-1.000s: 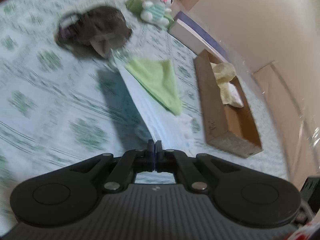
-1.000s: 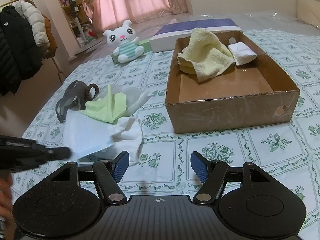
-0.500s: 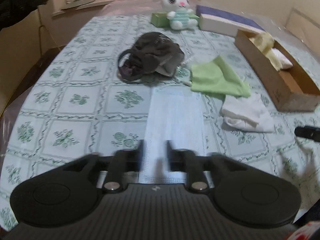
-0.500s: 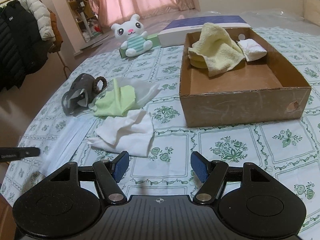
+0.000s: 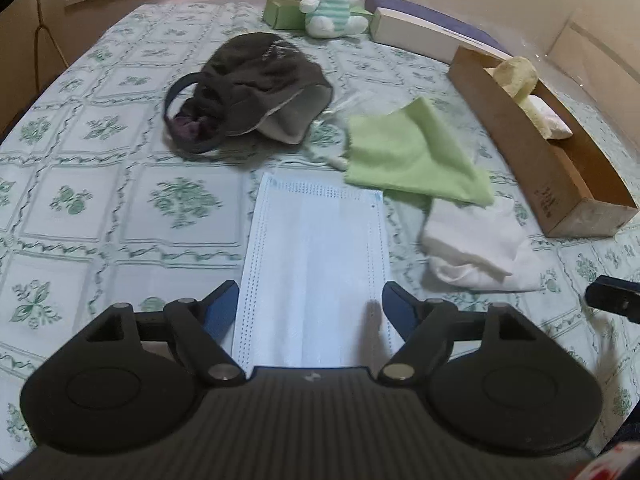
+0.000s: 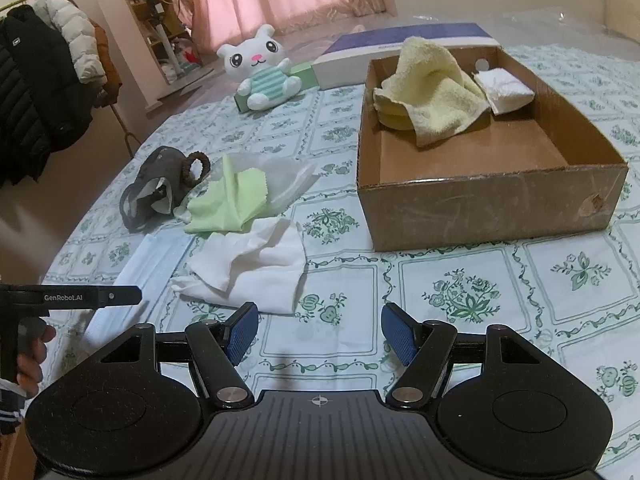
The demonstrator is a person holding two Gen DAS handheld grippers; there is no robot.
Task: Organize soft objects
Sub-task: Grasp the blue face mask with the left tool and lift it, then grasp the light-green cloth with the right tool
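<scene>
A pale blue face mask lies flat on the patterned cloth, its near end between the open fingers of my left gripper. Beyond it lie a green cloth, a white cloth and a dark grey fabric mask. In the right wrist view the same mask, green cloth, white cloth and grey mask lie left of a cardboard box holding a yellow towel and a folded white cloth. My right gripper is open and empty above the cloth.
A white plush bunny sits on a green box at the far side, beside a flat purple-and-white box. A clear plastic bag lies under the green cloth. Coats hang at the left.
My left gripper went from shut on the blue mask, held up, to open. The mask now lies flat on the table. My right gripper has stayed open and drifted slightly.
</scene>
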